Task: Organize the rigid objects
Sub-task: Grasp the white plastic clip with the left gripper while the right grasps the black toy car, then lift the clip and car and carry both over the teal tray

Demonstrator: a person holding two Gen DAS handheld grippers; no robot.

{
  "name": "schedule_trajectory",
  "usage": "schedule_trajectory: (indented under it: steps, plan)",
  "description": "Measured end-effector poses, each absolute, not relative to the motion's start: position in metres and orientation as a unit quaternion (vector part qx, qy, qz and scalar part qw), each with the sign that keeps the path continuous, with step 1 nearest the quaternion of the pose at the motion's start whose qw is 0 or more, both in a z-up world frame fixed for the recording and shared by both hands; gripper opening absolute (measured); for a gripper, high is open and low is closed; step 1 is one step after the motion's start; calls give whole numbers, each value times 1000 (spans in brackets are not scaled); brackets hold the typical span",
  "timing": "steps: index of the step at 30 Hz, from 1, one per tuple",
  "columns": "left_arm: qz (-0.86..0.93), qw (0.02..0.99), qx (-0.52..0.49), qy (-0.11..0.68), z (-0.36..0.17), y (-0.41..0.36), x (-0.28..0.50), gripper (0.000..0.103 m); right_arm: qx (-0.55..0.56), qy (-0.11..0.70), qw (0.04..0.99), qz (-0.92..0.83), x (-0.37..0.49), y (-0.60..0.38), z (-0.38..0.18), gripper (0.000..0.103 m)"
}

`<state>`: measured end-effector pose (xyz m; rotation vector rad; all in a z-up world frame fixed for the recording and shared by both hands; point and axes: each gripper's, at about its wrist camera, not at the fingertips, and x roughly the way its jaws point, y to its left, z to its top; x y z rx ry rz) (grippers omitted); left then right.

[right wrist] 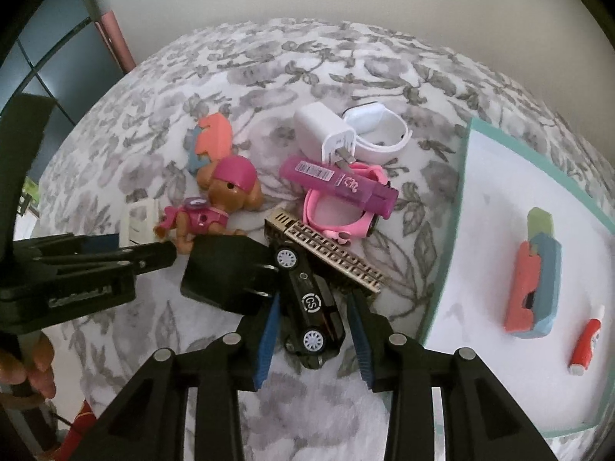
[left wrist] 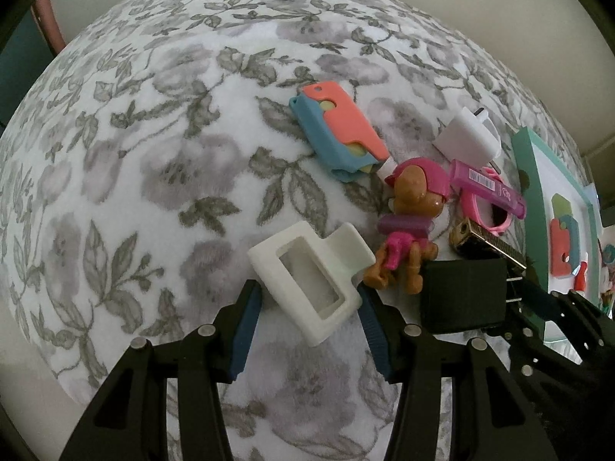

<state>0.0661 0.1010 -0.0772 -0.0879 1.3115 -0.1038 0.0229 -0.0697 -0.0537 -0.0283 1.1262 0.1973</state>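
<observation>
The flowered blanket (right wrist: 269, 77) carries a heap of small things, with the white tray (right wrist: 499, 211) at its right edge. The right gripper (right wrist: 313, 330) stands wide around the black toy car (right wrist: 313, 307), which lies against the black plug (right wrist: 226, 272); it should close squarely on the car's sides. The left gripper (left wrist: 311, 303) brackets the white clip (left wrist: 311, 272), jaws apart, barely touching

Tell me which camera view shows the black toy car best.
The right wrist view. The black toy car lies in full sight between the open fingers of the right gripper, with both white wheels and its round roof logo showing. The left wrist view does not show it clearly; the black charger block fills that area.
</observation>
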Motion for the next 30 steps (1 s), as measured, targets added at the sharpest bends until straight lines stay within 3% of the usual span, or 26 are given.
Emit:
schedule_trajectory:
  steps: [9,19,30]
  plan:
    - [-45,793,-22,607,-75,85,67,54,-11,529,844,89,26,-66,-62,38]
    - [-41,797,-21,602,-75,75,61,54,-6,541,836,89,19,-67,-64,32]
    - [-38,805,-66,589,-72,90,46,44,39,547,832,82,7,-80,-60,30]
